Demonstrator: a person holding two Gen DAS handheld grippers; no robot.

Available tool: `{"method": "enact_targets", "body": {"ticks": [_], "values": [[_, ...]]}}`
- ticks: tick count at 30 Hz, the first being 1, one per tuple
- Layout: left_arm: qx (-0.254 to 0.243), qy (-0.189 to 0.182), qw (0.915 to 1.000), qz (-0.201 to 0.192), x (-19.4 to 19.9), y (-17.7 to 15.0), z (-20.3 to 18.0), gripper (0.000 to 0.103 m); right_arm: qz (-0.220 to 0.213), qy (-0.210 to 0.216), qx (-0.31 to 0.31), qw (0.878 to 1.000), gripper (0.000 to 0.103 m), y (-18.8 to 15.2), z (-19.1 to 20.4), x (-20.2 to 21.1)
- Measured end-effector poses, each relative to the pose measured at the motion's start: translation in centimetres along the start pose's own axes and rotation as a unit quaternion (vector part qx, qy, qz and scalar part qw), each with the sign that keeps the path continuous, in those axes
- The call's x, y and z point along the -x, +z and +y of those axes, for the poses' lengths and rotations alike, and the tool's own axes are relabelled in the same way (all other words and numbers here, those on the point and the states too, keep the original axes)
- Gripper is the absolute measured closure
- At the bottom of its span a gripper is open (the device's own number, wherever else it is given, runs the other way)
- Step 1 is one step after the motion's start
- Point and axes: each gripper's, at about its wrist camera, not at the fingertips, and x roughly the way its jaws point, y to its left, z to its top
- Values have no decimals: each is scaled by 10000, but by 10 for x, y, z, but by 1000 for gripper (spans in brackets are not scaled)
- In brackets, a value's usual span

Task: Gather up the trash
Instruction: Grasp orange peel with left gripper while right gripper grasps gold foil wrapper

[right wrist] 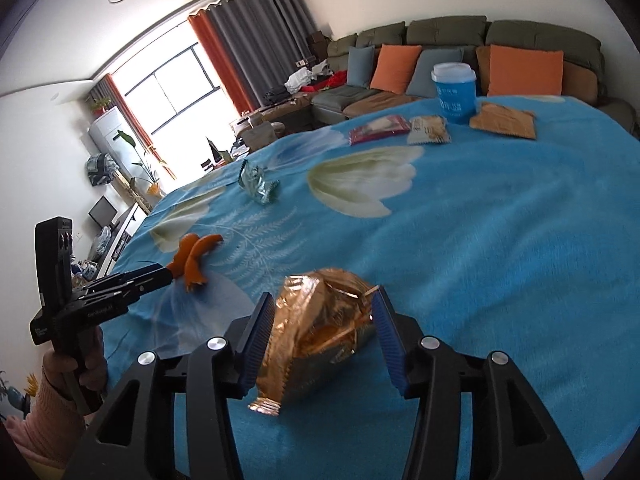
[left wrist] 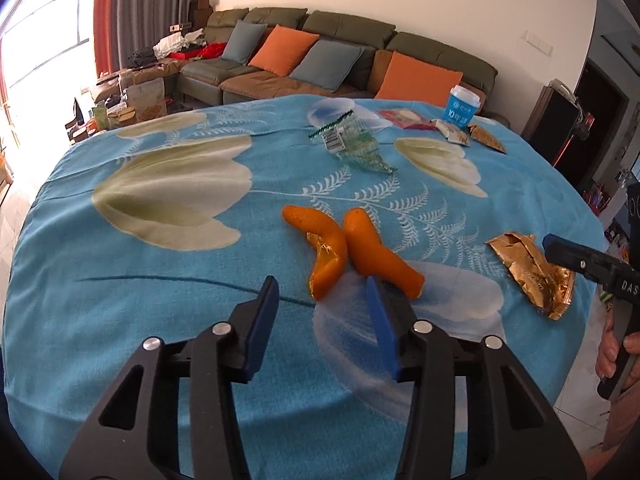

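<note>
Two curled orange peels (left wrist: pixel 344 252) lie on the blue flowered tablecloth (left wrist: pixel 160 300). My left gripper (left wrist: pixel 322 292) is open just in front of them, with its right finger next to the nearer peel. A crumpled gold foil wrapper (right wrist: pixel 320 328) lies between the open jaws of my right gripper (right wrist: pixel 322 304), with small gaps on both sides. The wrapper also shows in the left wrist view (left wrist: pixel 532 272), at the right gripper's tip (left wrist: pixel 560 246). The peels (right wrist: pixel 194 258) and the left gripper (right wrist: pixel 160 274) show in the right wrist view.
Farther back lie a clear green-edged wrapper (left wrist: pixel 352 140), a red packet (right wrist: pixel 378 128), a white snack packet (right wrist: pixel 430 130), a brown packet (right wrist: pixel 504 120) and a blue paper cup (right wrist: pixel 454 94). A sofa (left wrist: pixel 340 56) with cushions stands behind the table.
</note>
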Motion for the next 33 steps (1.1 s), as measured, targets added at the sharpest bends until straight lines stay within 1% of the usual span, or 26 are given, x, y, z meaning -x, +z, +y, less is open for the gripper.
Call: {"method": "enact_targets", "body": {"ticks": [3, 5, 7, 8, 9, 10, 11, 12, 14, 17, 22, 28, 29, 33], "values": [[15, -3, 10000, 89, -6, 2, 1, 63, 86, 123, -131, 9998, 50, -4, -5, -4], [16, 20, 9999, 138, -9, 2, 2, 65, 143, 215, -237, 9994, 49, -6, -7, -4], [24, 40, 9998, 169, -11, 3, 2, 71, 173, 332, -317, 9988, 49, -9, -8, -6], [30, 27, 9998, 173, -12, 4, 3, 73, 186, 368, -334, 9986, 49, -9, -8, -7], [50, 7, 9998, 184, -12, 5, 4, 75, 192, 400, -343, 9984, 50, -10, -7, -8], [66, 6, 9998, 191, -13, 5, 5, 80, 195, 422, -334, 9984, 53, -10, -7, -8], [76, -14, 9998, 192, -13, 5, 5, 82, 224, 468, -292, 9982, 57, -10, -6, -9], [80, -30, 9998, 186, -13, 5, 5, 85, 245, 521, -296, 9979, 58, -11, -5, -9], [53, -7, 9999, 160, -12, 4, 4, 86, 254, 551, -281, 9978, 63, -12, -4, -10], [-2, 27, 9999, 118, -9, 2, 1, 86, 240, 609, -280, 9975, 65, -12, -2, -11], [-24, 11, 10000, -11, 5, -3, 0, 87, 181, 729, -195, 9970, 67, -10, 7, -9], [97, -34, 9999, -108, 24, -16, 5, 87, 129, 870, -11, 9961, 67, -6, 24, -9], [132, -48, 9998, -112, 27, -18, 6, 87, 120, 895, 33, 9959, 72, -6, 28, -9], [237, -70, 9995, -181, 40, -29, 10, 87, 131, 1012, 169, 9946, 72, -6, 42, -15]]}}
